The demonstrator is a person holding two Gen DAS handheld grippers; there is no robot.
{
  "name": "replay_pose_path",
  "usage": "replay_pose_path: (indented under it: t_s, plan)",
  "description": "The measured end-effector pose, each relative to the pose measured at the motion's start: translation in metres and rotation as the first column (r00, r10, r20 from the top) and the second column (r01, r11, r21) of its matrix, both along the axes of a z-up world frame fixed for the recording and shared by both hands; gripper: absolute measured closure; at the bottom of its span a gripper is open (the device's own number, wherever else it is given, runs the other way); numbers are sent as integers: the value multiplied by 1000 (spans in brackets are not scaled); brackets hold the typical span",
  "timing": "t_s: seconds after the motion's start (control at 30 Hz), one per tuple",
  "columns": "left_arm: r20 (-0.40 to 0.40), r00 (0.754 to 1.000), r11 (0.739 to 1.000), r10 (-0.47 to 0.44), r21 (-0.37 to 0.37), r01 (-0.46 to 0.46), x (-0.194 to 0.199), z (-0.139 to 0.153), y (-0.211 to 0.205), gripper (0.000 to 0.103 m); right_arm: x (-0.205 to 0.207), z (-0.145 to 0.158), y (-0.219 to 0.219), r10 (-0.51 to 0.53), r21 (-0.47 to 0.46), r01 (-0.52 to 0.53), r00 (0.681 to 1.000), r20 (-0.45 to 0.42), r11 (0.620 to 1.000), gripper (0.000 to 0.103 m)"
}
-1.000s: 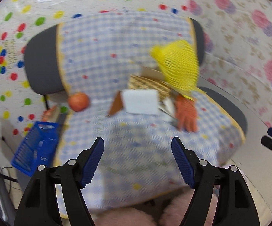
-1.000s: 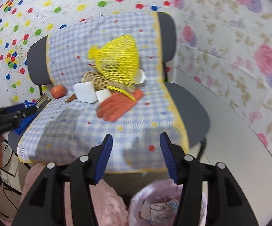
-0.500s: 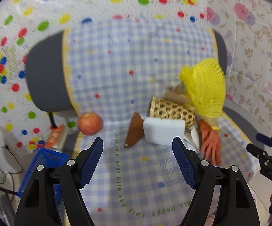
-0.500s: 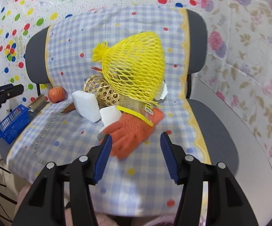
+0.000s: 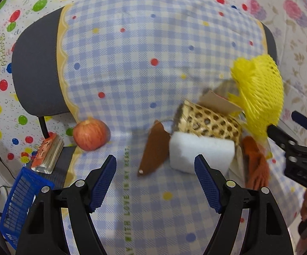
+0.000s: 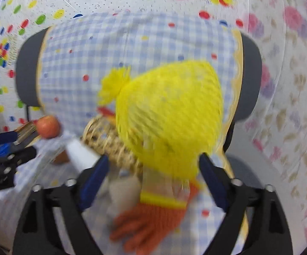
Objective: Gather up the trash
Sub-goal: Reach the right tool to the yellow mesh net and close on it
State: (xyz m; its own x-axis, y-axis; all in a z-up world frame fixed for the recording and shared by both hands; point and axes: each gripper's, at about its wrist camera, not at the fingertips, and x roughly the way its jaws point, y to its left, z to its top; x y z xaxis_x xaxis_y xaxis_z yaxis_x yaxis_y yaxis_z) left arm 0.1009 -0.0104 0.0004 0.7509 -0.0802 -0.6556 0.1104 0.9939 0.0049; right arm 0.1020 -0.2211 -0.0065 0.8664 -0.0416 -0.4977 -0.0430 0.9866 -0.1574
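Right gripper (image 6: 153, 167) jaws were just being opened wide to straddle the yellow net bag (image 6: 168, 116), nothing held; left gripper (image 5: 155, 180) was kept wide, empty, near white foam block (image 5: 202, 153)

1. The left gripper (image 5: 155, 182) has two black plastic arms that widen toward the camera.
2. Each of its jaws carries a dark blue pad with a fine ribbed texture.
3. Small round silver screws sit on the black arms, two to a side.
4. The right gripper (image 6: 153, 177) is built alike: black frame, blue pads, silver screws, blurred here.
5. From the left wrist view, its black body shows faint embossed lettering, too small to read.
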Motion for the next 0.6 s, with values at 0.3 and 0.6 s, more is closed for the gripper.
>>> replay_pose_path:
  t_s: [0.3,0.6]
  plan:
    - [-30,999,999,-42,-5,42,12,-16,-2,27,9,26,-70,-34,93,29,998,44,995,6]
    - [-4,994,994,-108,-6,108,16,-10,-31,27,54,15,-126,169,328,-143,984,-51,934,6]
